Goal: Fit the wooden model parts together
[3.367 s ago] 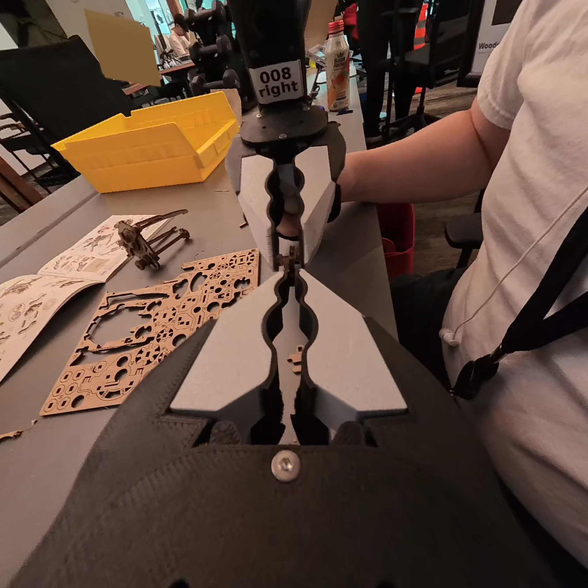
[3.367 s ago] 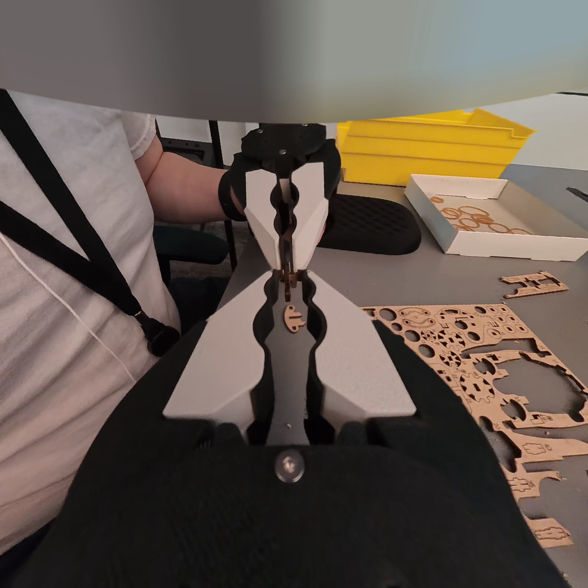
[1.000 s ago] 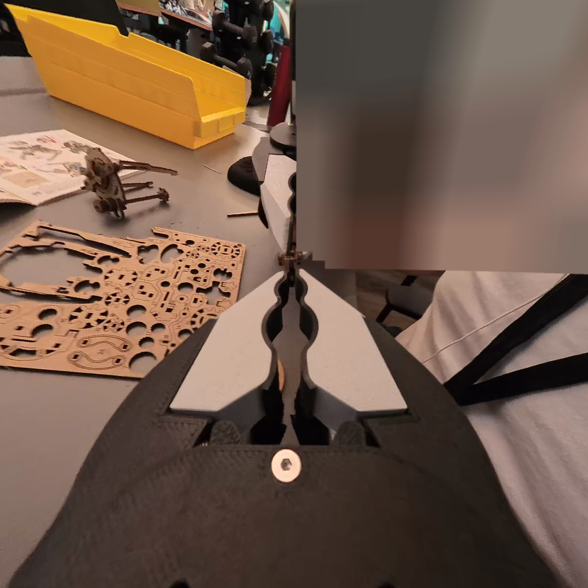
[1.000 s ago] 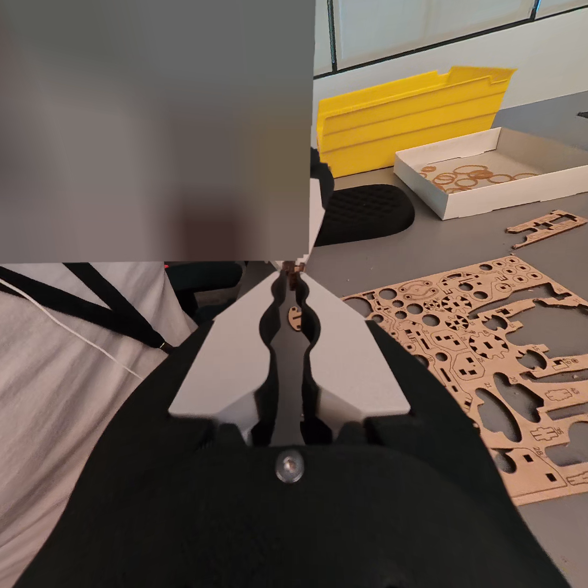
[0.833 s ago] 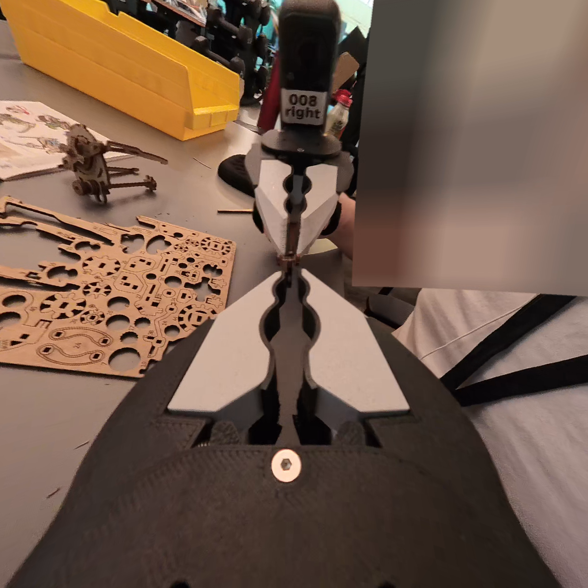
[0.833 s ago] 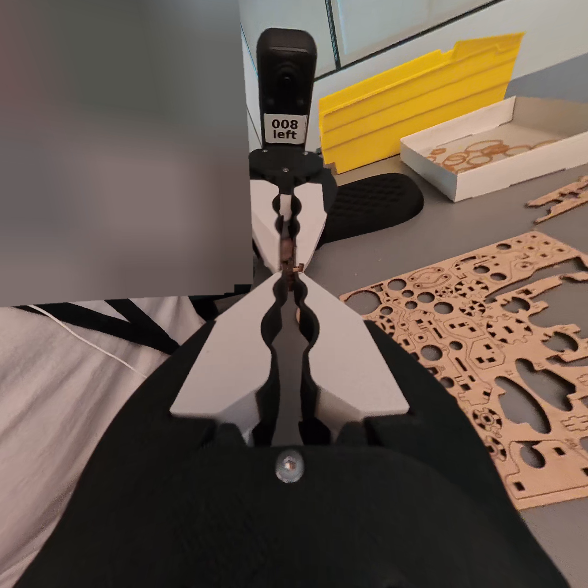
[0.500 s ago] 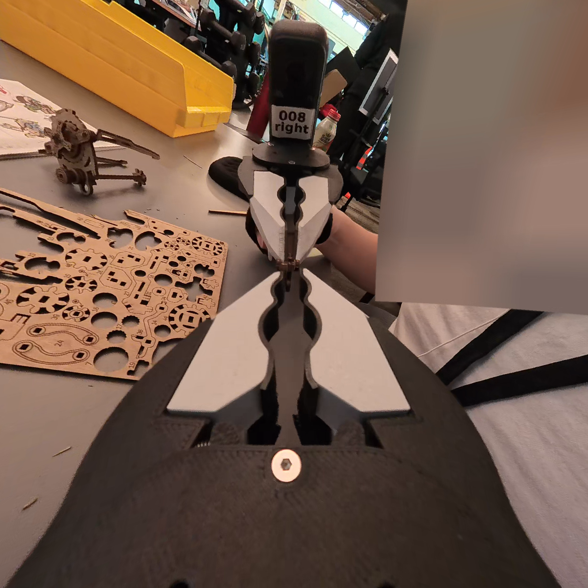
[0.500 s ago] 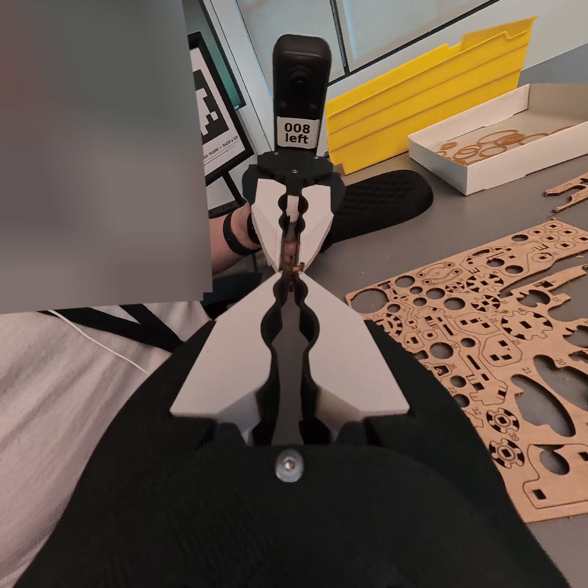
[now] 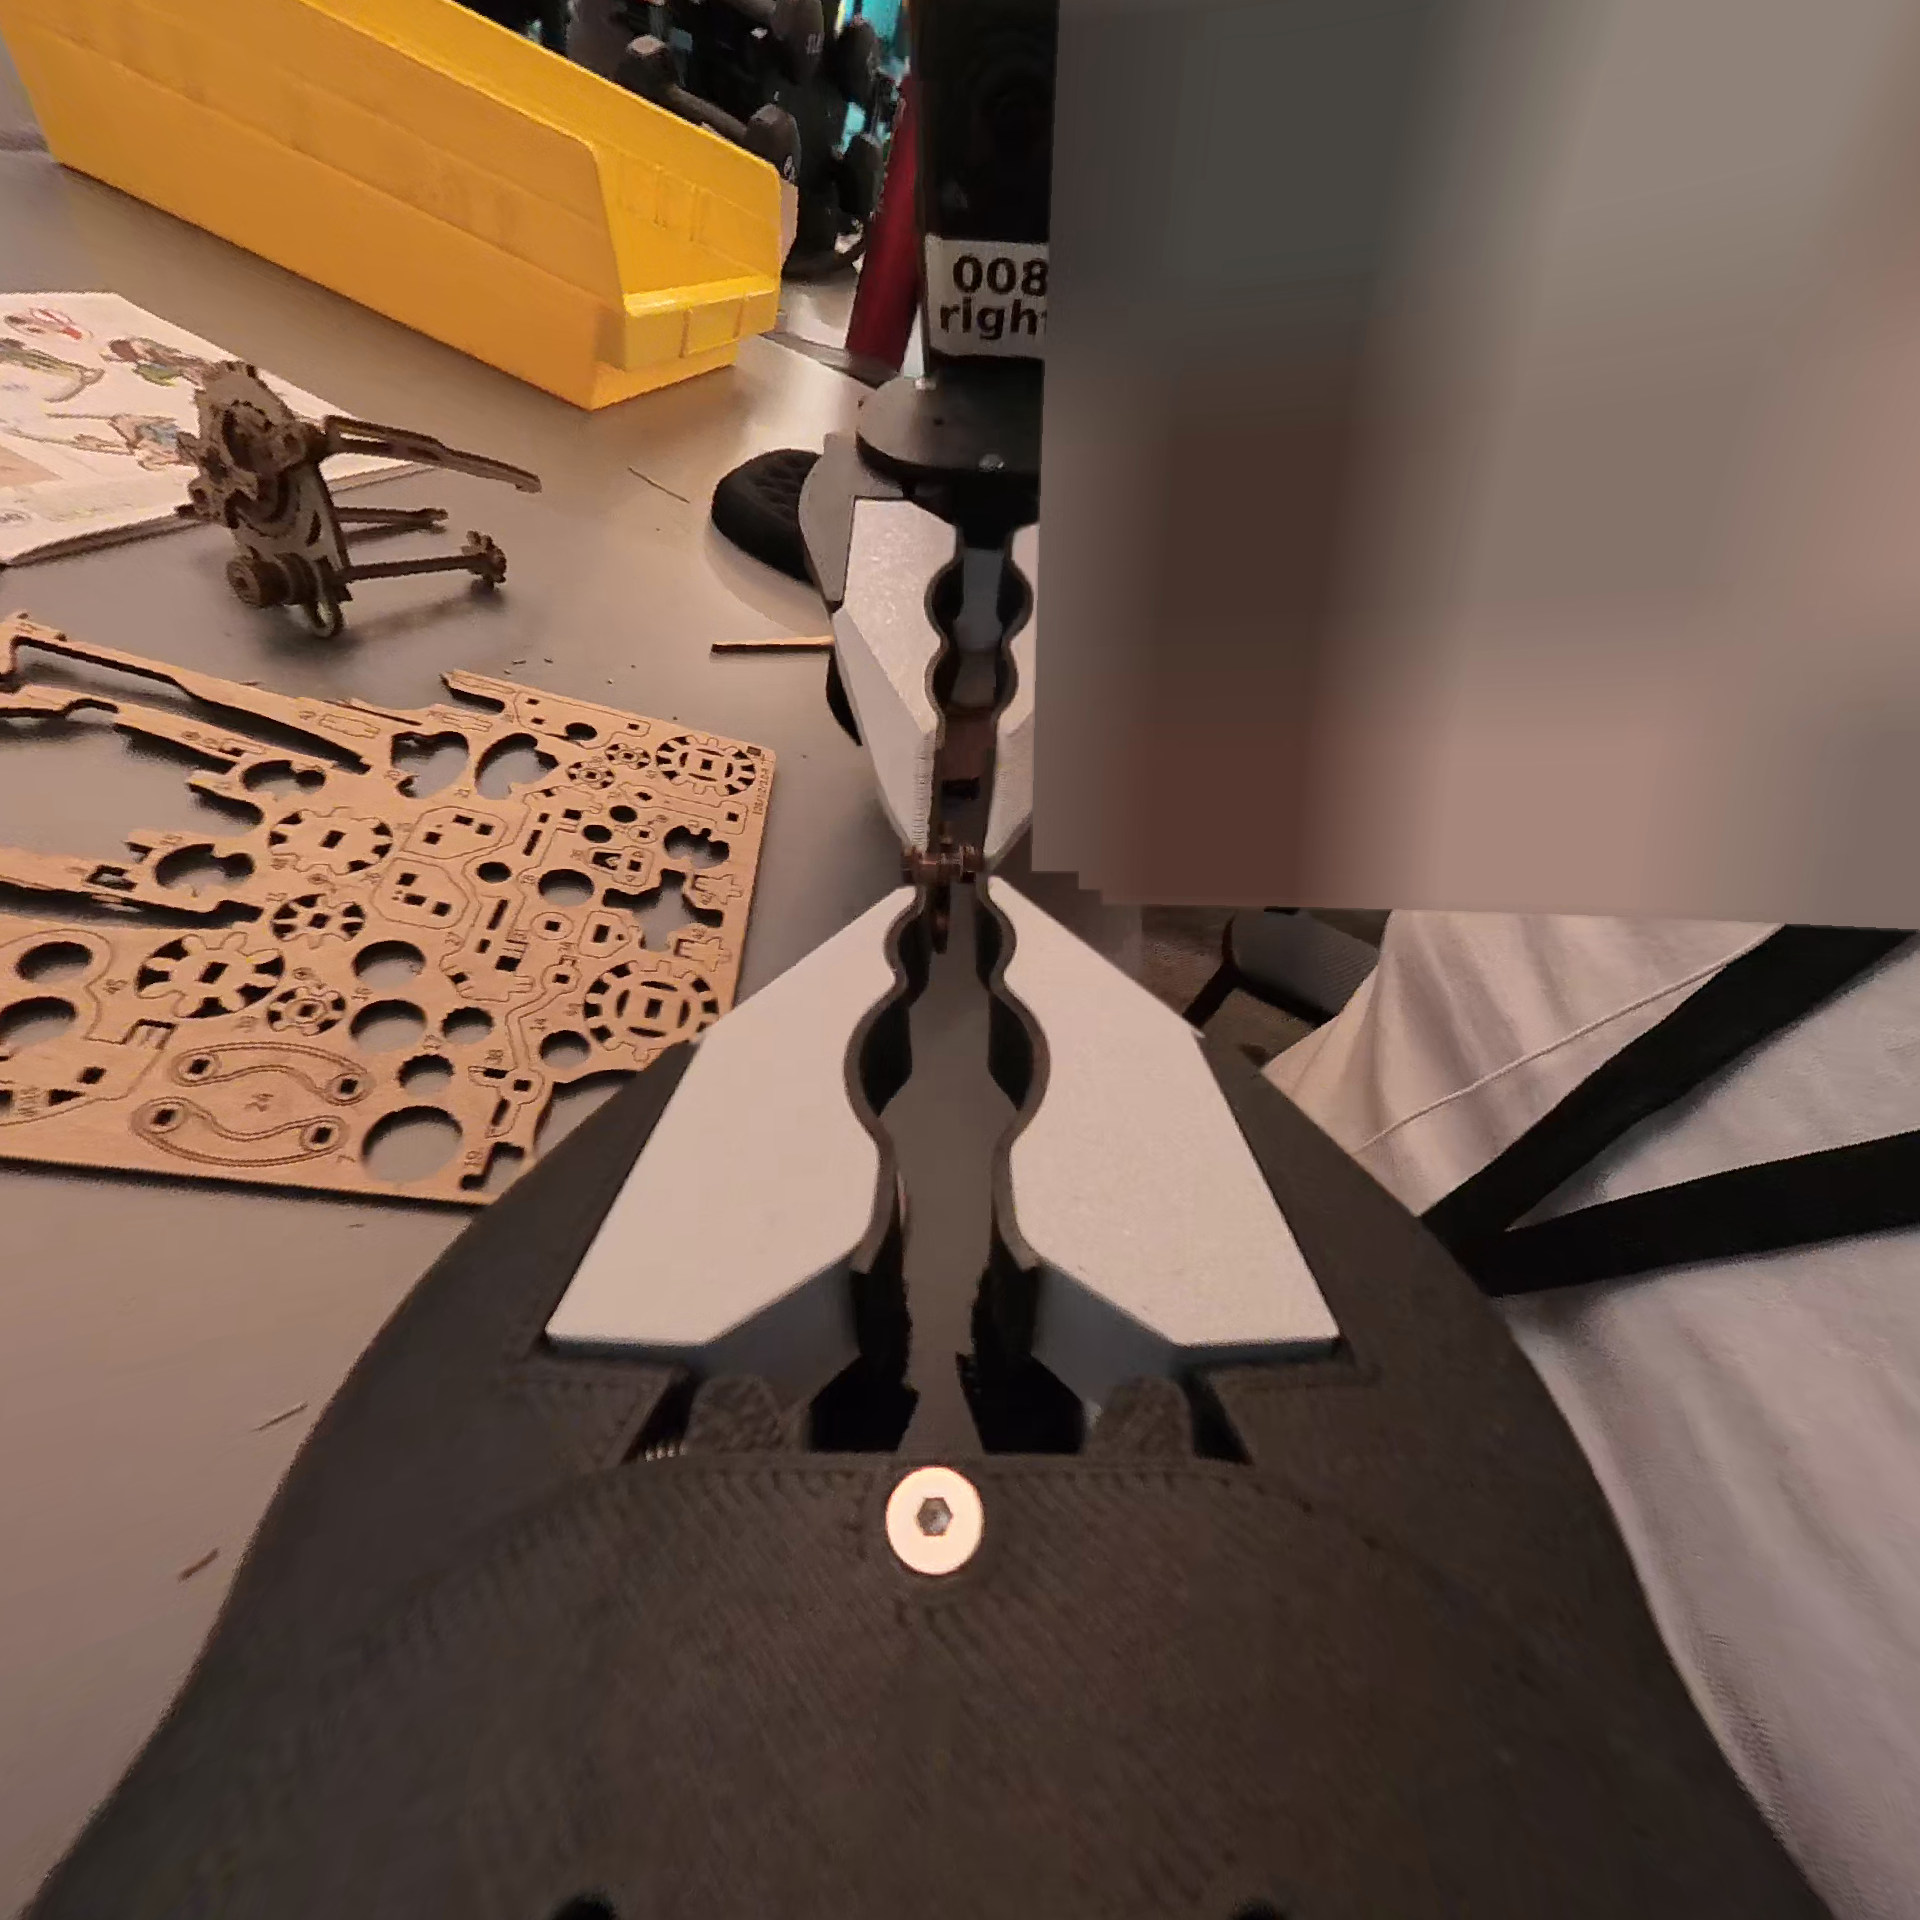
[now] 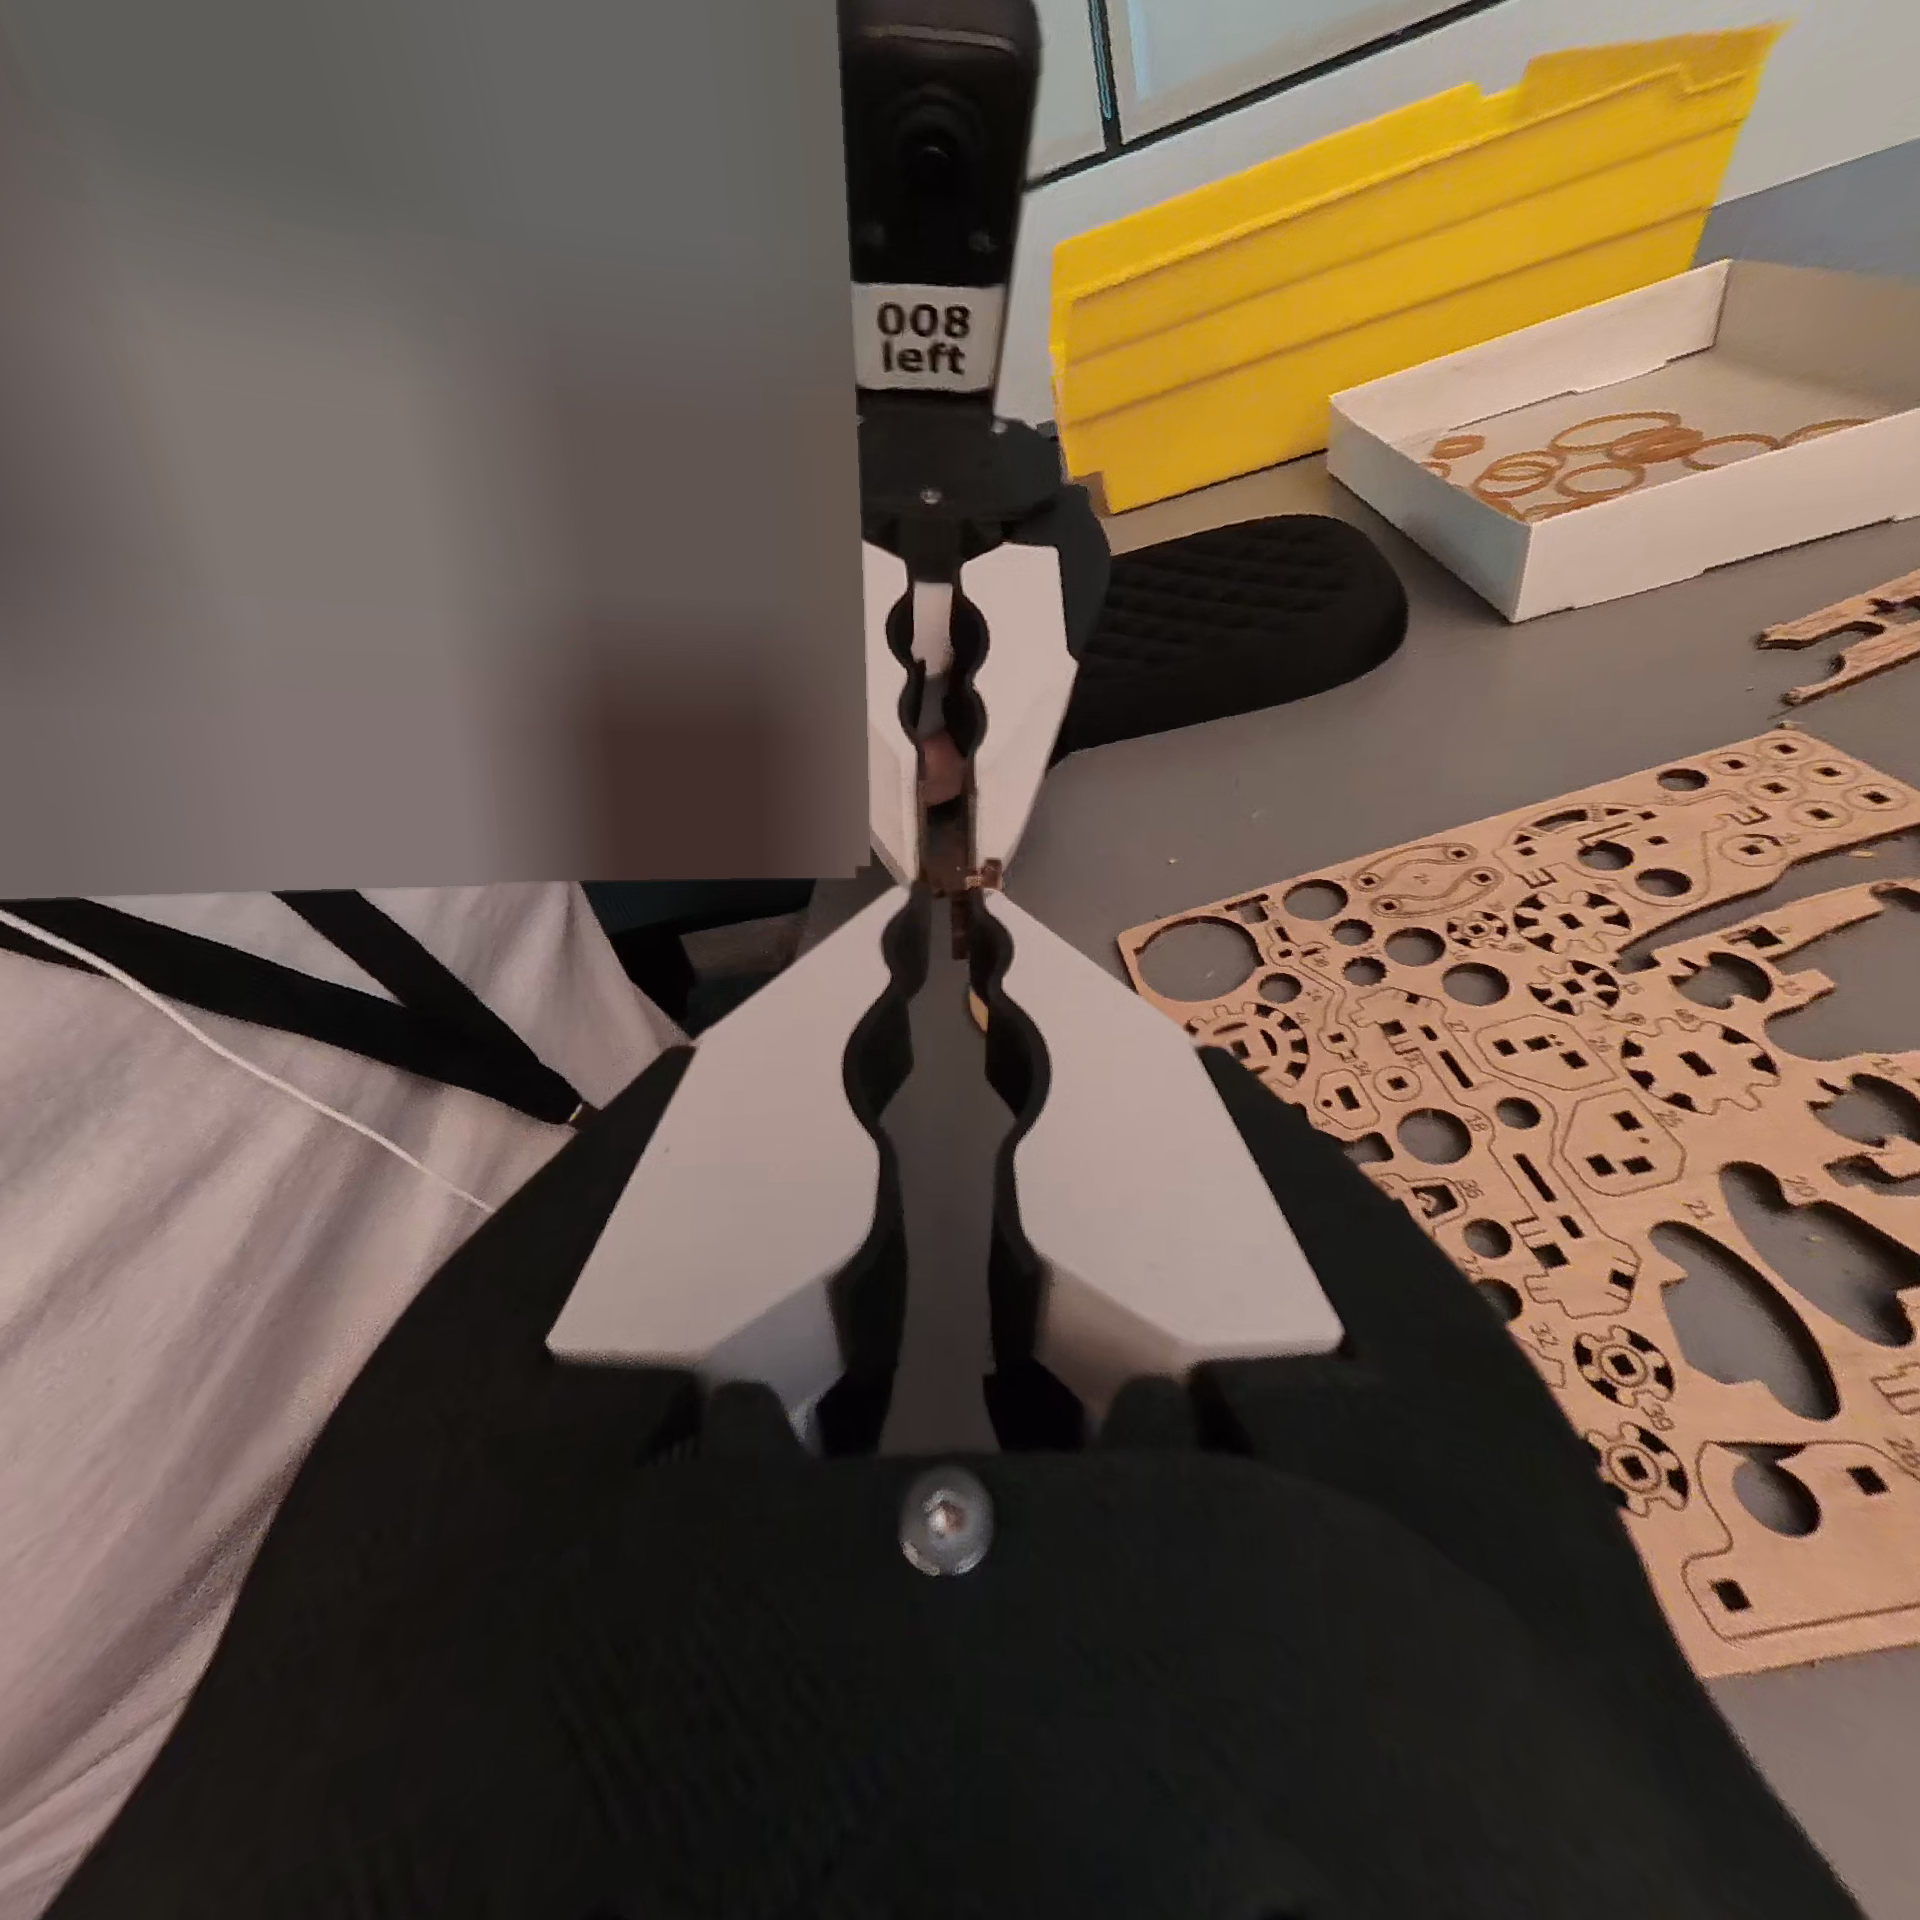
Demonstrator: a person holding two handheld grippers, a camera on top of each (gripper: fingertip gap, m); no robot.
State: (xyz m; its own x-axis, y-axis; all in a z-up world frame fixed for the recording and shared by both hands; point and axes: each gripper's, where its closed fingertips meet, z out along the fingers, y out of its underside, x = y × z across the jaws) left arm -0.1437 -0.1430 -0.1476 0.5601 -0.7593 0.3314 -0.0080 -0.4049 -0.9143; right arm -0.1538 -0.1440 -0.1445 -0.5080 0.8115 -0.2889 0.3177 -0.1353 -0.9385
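Observation:
My left gripper (image 9: 943, 896) is shut on a small dark wooden part (image 9: 941, 864) at its tips. My right gripper (image 10: 948, 902) is shut on another small wooden part (image 10: 971, 883). The two grippers point at each other, tip to tip, above the table's near edge, and the two parts touch between them. In the left wrist view the right gripper (image 9: 951, 844) shows straight ahead. In the right wrist view the left gripper (image 10: 940, 871) shows straight ahead. How the two parts join is too small to tell.
A punched-out wooden sheet (image 9: 364, 935) (image 10: 1558, 1091) lies flat on the grey table. Beyond it are a half-built wooden model (image 9: 270, 509), an open booklet (image 9: 83, 416), a yellow bin (image 9: 416, 177), a white tray (image 10: 1621, 499) of rings and a black pad (image 10: 1226, 634). A person's white shirt is close by. The grippers are tip to tip, or close to it. Both grippers' tips are roughly 20 cm from the half-built wooden model (image 9: 270, 509).
Both grippers stay shut and tip to tip on the small parts. Over the last seconds the pair has swung, so the table shifts in both views; little has moved in the last half second.

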